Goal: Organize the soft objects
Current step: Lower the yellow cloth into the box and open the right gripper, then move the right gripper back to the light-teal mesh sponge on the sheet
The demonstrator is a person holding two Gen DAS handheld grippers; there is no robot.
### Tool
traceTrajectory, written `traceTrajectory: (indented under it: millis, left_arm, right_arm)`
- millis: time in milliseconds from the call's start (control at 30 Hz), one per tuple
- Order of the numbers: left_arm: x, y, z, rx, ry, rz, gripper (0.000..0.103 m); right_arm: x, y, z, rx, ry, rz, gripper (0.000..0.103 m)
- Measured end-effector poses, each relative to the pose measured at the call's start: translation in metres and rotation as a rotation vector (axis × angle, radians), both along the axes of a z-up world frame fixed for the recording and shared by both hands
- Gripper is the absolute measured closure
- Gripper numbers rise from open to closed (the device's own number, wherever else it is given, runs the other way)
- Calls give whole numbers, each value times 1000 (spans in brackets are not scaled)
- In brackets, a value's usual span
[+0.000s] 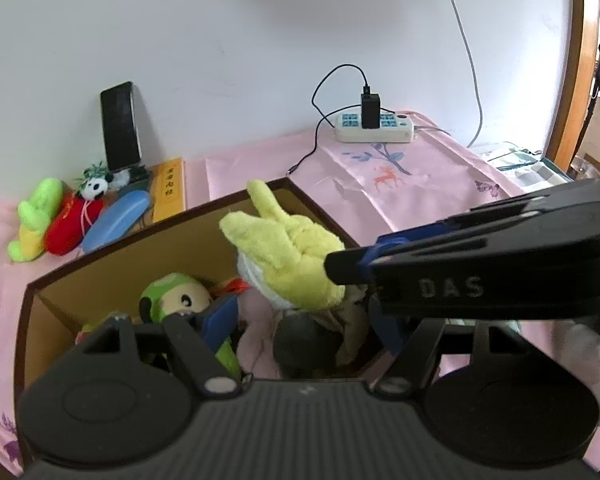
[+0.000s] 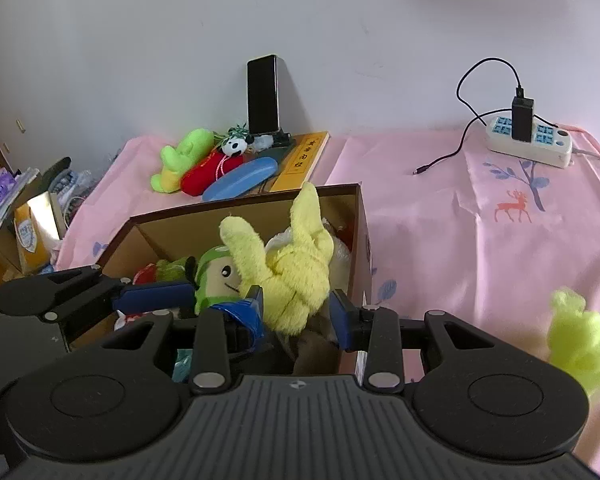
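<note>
Two claws worked over the box (image 2: 360, 216). The right claw (image 2: 298, 310) was clamped on the lower part of a yellow plush (image 2: 296, 276), its blue-padded fingers (image 2: 256, 312) pressing the toy from both sides, with the ears poking up above the box's far rim. The left claw (image 1: 300, 320) hung low over the box with its jaws apart and nothing visibly between them; one of its fingers (image 2: 152, 294) reached in beside a green doll (image 2: 216, 276) already lying inside. The box looked crowded: the doll, a red scrap and a grey lump sat under the yellow plush. The chief risk, I judged, was that the plush would be let go while riding high on the pile, so it could tip over the rim onto the pink cloth (image 2: 480, 248). A second hazard was the left finger lying close to the right claw's path; a bump could drag the doll or shove the light box sideways. Plush fur could also cling to the pads on release. Further out, a green toy (image 2: 182, 154), a red one (image 2: 208, 172) and a panda (image 2: 234, 145) lay by a phone (image 2: 263, 94), still unsorted, and another green plush (image 2: 580, 344) sat near the right edge.
</note>
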State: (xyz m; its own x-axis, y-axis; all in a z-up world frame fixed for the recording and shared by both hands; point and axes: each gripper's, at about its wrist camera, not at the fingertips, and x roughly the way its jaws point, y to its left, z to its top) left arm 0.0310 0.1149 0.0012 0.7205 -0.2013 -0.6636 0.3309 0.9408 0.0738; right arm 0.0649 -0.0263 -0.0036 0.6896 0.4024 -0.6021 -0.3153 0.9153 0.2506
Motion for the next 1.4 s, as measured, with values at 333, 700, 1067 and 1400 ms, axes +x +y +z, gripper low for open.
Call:
traceTrajectory:
  millis: [333,700,1067,1400]
  left_arm:
    - [-25,-9,5,6,1,41,31]
    - [-40,-36,-8,9,68,59,31]
    - [-49,-69,-26,35,119,38,30]
    - [-49,-103,-44,38,161,-5,30]
  right_arm:
    - [-31,-17,4,56,7,-26,84]
    - [-56,-43,-3,40,22,-64,83]
    - [-72,-76,-26,8,82,-112,83]
    - [-74,-106,-43,22,127,-155,83]
